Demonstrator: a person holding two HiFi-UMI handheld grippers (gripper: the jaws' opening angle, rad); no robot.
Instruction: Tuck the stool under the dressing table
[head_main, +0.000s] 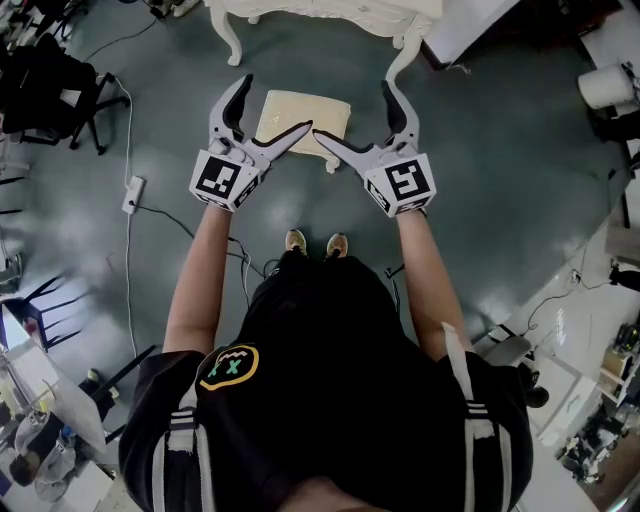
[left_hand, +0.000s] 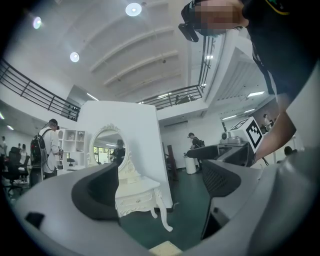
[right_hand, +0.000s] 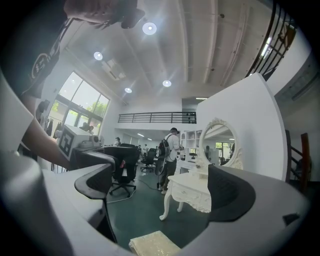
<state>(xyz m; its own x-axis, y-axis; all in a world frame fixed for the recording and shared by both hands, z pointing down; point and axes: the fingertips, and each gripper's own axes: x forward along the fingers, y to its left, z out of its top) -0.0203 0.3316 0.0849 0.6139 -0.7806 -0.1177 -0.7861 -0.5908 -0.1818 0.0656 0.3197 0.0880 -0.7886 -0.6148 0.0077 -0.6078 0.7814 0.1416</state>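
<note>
the stool (head_main: 306, 108) stands on the floor in front of the dressing table (head_main: 330, 12). it is not under the table yet. it sits near the table's two front legs, about in line with the gap between them.

the left gripper (head_main: 277, 103) and the right gripper (head_main: 350, 110) are both held out above the stool. the jaws of each one stand wide apart. nothing is in them. both gripper views show only the floor, the table and a bit of the stool between the jaws.

i think the next job is to get hold of the stool or push it forward.

what could go wrong? if one side gets pushed harder than the other, the stool may turn and bump a table leg (head_main: 232, 40). the top looks soft, so a jaw could slip off it. a push that is too high up could tip the stool over. the gap between the legs does not look much wider than the stool, so it has to go in straight.
</note>
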